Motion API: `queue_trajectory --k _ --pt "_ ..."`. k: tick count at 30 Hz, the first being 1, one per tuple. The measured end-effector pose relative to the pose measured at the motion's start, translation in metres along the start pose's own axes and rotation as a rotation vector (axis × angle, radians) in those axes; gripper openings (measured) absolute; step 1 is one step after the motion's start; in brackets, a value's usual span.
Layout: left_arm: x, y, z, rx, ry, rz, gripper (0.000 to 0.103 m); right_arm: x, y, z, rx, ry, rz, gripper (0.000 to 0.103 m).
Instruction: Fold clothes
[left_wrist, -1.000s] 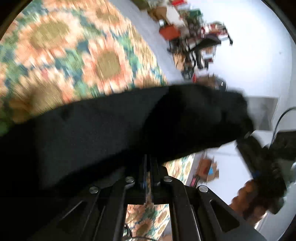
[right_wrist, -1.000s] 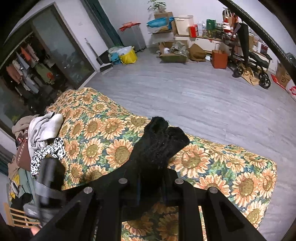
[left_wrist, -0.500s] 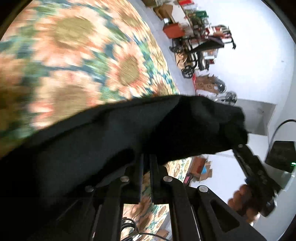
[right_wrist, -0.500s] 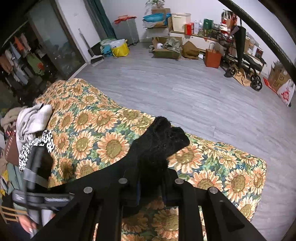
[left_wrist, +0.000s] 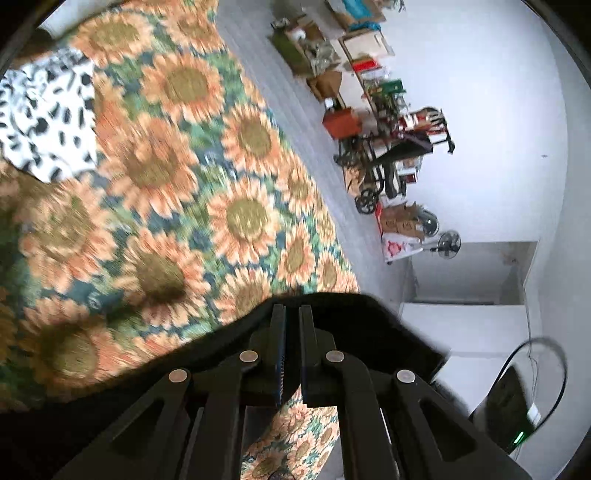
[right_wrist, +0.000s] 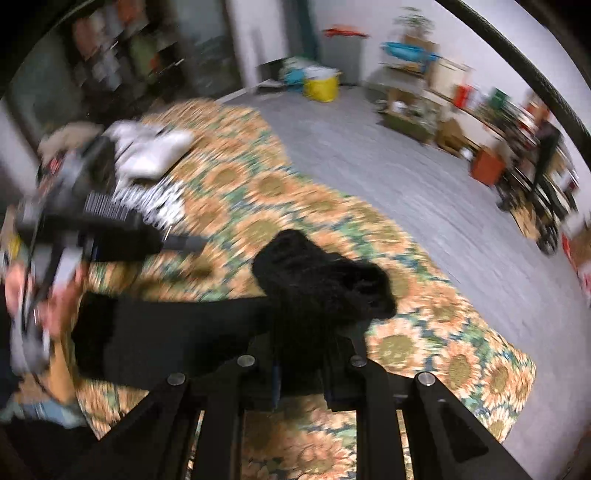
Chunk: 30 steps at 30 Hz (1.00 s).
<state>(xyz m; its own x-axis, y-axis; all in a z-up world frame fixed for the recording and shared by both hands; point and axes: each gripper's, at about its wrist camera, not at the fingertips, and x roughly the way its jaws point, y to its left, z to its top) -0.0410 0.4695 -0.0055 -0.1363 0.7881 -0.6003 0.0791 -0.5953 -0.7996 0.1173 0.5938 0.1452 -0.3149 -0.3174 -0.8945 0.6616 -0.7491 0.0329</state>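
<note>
A black garment (right_wrist: 321, 280) is bunched up between the fingers of my right gripper (right_wrist: 301, 354), which is shut on it. From there the cloth runs left in a flat band (right_wrist: 166, 332) above the sunflower bedspread (right_wrist: 258, 192). My left gripper (left_wrist: 291, 310) is shut, with the edge of the same black garment (left_wrist: 388, 325) wrapped around its tips. In the right wrist view, the left gripper (right_wrist: 184, 242) shows blurred at the left with a hand (right_wrist: 55, 306) holding it.
A black-and-white spotted garment (left_wrist: 44, 110) lies on the bedspread (left_wrist: 240, 210) next to a white clothes pile (right_wrist: 147, 147). Grey floor (right_wrist: 424, 184) lies beyond the bed's edge. Boxes, bags and a wheeled cart (left_wrist: 384, 166) line the far wall.
Both views have swung and blurred. The black cloth that filled the left wrist view now sits low around the fingers, uncovering the bedspread and spotted garment. The left gripper has moved closer in the right wrist view.
</note>
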Motion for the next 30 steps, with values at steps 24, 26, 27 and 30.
queue_trajectory --k 24,26,27,30 --pt "0.035 -0.043 -0.042 0.184 0.208 -0.063 0.004 0.066 0.025 -0.041 0.245 0.112 0.352 0.076" --pt "0.04 -0.047 -0.046 0.207 0.24 -0.074 0.004 0.06 0.021 -0.048 0.281 0.105 0.362 0.078" --pt "0.041 -0.049 -0.048 0.21 0.253 -0.092 0.004 0.055 0.019 -0.053 0.293 0.101 0.359 0.078" --pt "0.046 -0.051 -0.05 0.233 0.27 -0.065 0.004 0.042 0.009 -0.066 0.329 0.096 0.363 0.079"
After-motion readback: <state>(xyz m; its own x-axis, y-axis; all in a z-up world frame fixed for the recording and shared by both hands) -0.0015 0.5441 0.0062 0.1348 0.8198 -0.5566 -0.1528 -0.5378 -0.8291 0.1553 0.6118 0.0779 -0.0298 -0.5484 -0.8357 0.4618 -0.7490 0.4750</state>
